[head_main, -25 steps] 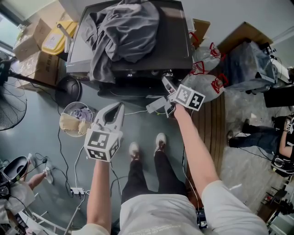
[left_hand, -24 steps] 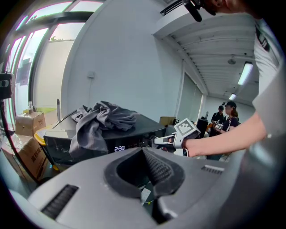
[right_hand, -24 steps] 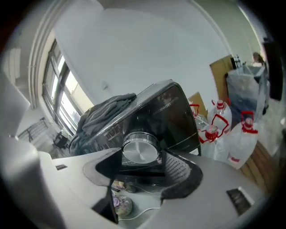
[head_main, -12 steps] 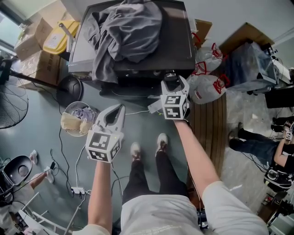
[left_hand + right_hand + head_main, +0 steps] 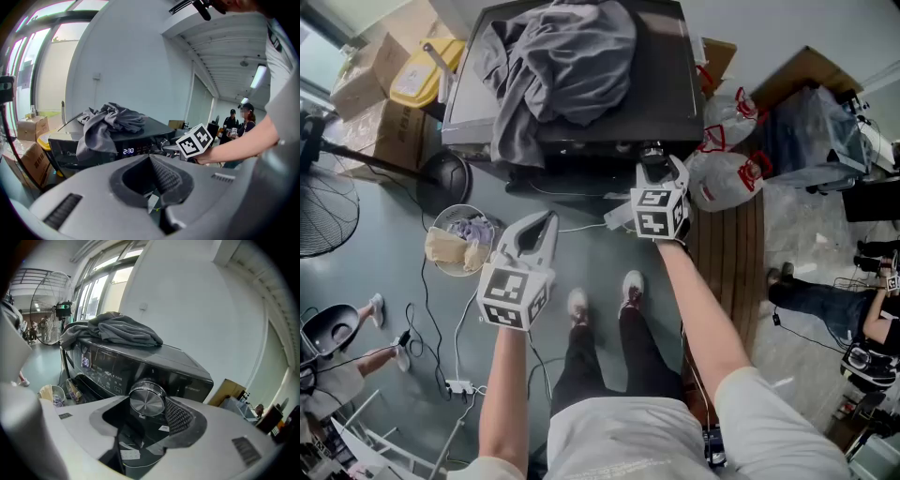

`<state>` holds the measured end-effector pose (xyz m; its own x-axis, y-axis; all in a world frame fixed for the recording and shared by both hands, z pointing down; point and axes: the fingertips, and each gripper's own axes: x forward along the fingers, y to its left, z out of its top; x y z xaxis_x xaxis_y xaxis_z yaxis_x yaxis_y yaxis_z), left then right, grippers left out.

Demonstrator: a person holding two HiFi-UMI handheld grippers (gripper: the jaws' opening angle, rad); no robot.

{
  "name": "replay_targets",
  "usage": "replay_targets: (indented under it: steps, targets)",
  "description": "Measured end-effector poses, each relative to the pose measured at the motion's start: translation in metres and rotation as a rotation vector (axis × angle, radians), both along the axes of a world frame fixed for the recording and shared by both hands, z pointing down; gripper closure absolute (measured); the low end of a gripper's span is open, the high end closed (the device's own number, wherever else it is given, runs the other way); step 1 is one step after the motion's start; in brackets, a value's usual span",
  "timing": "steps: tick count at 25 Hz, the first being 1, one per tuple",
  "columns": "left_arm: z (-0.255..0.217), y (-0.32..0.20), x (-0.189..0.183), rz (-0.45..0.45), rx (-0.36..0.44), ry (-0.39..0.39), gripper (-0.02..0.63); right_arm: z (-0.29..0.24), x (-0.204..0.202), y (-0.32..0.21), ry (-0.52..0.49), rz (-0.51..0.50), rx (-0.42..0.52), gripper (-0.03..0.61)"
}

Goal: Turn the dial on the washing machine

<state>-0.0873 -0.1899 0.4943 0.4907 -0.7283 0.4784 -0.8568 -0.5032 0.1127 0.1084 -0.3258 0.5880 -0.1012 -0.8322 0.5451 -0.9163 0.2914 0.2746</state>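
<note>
We see one round, brushed-metal dial [image 5: 147,399] on the glossy black washer [image 5: 675,84] at twelve o'clock. The right gripper [image 5: 654,169] has just closed its ribbed jaws onto the dial. At eight o'clock, the left gripper [image 5: 542,223] is pinched together, empty.

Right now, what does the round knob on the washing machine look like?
The dial is a round, shiny silver knob with a brushed, metal-looking face and a bright rim. It sticks out from the dark front panel of the washing machine. The right hand-held gripper has just been closing its jaws on the dial's sides, and the ribbed pad sits against its right edge.
</note>
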Motion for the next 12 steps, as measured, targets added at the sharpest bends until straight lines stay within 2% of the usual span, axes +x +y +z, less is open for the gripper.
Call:
replay_targets:
  steps: [12]
  targets:
    - [-0.001, 0.0023, 0.0048, 0.004, 0.0, 0.002, 0.606, 0.0043, 0.0083, -0.0008, -0.325, 0.085, -0.087, 0.347]
